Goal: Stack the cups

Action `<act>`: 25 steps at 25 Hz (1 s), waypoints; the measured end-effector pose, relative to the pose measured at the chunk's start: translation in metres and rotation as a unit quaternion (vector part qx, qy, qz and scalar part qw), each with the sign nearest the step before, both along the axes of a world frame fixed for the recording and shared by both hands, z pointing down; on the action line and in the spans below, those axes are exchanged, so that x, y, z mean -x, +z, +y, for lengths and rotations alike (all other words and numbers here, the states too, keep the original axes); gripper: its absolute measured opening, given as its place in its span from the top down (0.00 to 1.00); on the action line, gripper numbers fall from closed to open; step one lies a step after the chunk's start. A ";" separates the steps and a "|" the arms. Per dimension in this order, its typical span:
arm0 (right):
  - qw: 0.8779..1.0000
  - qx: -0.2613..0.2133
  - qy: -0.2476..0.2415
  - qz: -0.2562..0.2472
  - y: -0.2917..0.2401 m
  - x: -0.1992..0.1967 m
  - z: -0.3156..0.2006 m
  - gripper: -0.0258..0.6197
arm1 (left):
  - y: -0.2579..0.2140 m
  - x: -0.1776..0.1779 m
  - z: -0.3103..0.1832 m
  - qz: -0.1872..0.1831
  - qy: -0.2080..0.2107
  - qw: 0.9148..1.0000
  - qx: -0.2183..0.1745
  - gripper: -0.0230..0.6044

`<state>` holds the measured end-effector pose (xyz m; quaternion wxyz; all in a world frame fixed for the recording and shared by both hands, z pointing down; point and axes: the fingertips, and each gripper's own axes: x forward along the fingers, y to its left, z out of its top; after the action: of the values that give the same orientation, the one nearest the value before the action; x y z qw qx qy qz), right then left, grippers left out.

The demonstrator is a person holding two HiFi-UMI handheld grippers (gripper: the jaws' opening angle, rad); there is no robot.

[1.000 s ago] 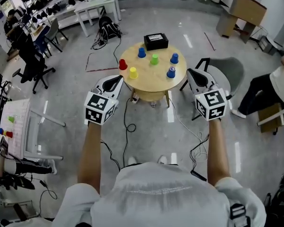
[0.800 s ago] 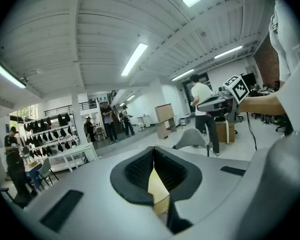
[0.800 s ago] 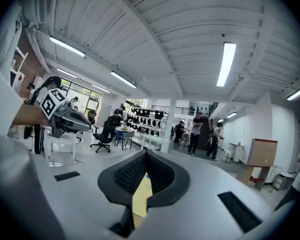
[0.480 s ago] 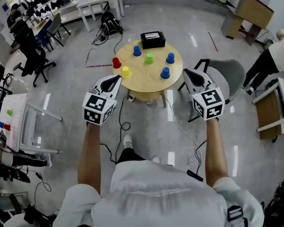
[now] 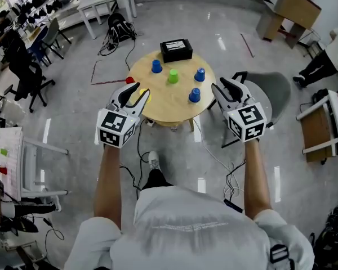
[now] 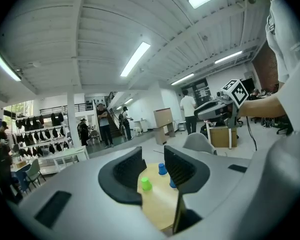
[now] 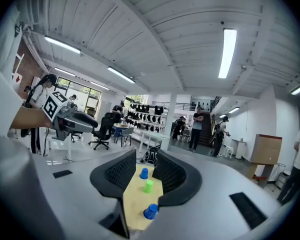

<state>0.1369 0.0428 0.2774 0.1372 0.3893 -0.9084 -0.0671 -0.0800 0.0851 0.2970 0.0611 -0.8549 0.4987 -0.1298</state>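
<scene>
The left hand-held gripper (image 5: 133, 93) and right hand-held gripper (image 5: 227, 88) are hovering at the bench (image 5: 168, 104), their jaws just opening, empty. The cups (image 5: 173, 76) are standing unstacked.

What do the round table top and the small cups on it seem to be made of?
Round table top: probably light wood or wood-look laminate, matte, judging by its pale tan, even surface. Green cup and blue cup: likely smooth plastic, judging by their solid bright colours. They are too small in view to be sure.

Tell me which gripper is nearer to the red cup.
Left. The left gripper sits right by the red cup at the left edge of the table; the right gripper is beyond its right edge.
</scene>
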 end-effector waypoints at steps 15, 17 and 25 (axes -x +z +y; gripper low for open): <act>0.998 0.024 0.062 0.010 0.019 0.085 -0.125 0.56 | 0.009 0.086 -0.155 0.012 0.058 0.998 0.013 0.64; 0.997 0.033 0.068 0.013 0.027 0.095 -0.137 0.56 | 0.020 0.096 -0.170 0.008 0.066 0.997 0.025 0.64; 0.992 0.098 0.078 0.018 0.093 0.112 -0.171 0.56 | 0.124 0.105 -0.209 0.020 0.091 0.985 0.145 0.61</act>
<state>0.0244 -0.1283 0.3702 0.1959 0.4420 -0.8750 0.0257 -0.1847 -0.1238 0.4208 -0.0614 -0.8990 0.3957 -0.1775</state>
